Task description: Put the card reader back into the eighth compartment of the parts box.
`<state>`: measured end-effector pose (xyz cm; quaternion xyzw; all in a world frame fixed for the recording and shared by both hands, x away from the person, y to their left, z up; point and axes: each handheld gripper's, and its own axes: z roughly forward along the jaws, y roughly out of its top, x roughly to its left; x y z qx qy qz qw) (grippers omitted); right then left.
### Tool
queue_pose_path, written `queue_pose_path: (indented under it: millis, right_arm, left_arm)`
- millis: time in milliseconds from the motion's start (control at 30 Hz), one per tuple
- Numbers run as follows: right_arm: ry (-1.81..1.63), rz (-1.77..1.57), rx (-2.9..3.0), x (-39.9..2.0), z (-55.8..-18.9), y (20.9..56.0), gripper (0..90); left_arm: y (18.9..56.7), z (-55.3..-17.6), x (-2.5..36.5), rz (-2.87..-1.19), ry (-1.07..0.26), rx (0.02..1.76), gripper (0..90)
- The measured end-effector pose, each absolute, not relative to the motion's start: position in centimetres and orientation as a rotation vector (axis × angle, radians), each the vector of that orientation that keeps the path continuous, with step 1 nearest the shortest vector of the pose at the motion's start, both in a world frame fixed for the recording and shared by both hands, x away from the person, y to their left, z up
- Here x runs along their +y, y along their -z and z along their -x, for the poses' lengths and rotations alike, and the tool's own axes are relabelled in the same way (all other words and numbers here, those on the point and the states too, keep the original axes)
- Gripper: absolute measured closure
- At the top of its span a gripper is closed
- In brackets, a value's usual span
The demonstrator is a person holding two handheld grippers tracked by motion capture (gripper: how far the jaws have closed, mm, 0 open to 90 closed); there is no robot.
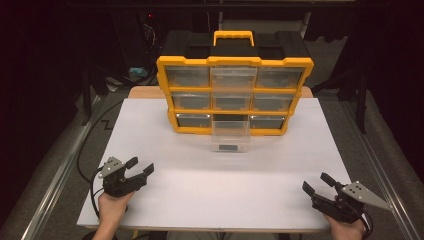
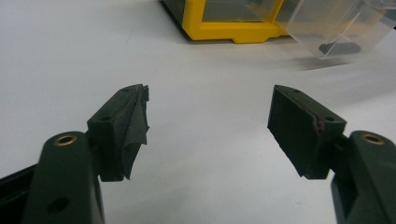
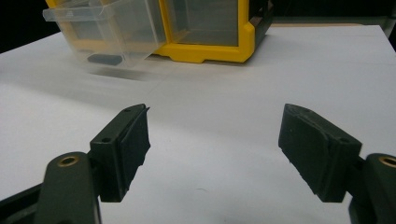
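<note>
— What lies around the white table (image 1: 165,195)?

— Grey floor (image 1: 50,170) on both sides of it, a metal rail (image 1: 55,182) along its left edge, dark cables (image 1: 92,132) trailing there.

— And behind the table?

— Deep shadow, with one small red light (image 1: 150,15).

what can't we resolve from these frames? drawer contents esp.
- Dark item in the pulled-out clear drawer: too small in the high view, blurred behind plastic in both gripper views; identity unclear.
- Closed drawers of the yellow organizer: contents hazy behind glare.
- Organizer top: cut off by the upper edge in both gripper views.
- Room beyond the white table: too dark.
- Left gripper and right gripper: both open, nothing between the jaws.
</note>
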<state>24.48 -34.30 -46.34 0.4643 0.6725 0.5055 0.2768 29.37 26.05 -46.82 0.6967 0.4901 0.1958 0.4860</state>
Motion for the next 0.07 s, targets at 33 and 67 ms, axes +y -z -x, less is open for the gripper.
queue_pose_path:
  millis: [33, 67]
  right_arm:
    - [-1.358, -1.247, 1.805, -34.31, -24.48, 46.34, 24.9]
    - [-1.358, -1.247, 1.805, -34.31, -24.47, 46.34, 24.9]
  left_arm:
    - [46.87, -29.31, 26.11, -1.694, -0.477, 1.195, 29.4]
    - [46.91, -29.26, 26.16, -1.688, -0.478, 1.197, 29.4]
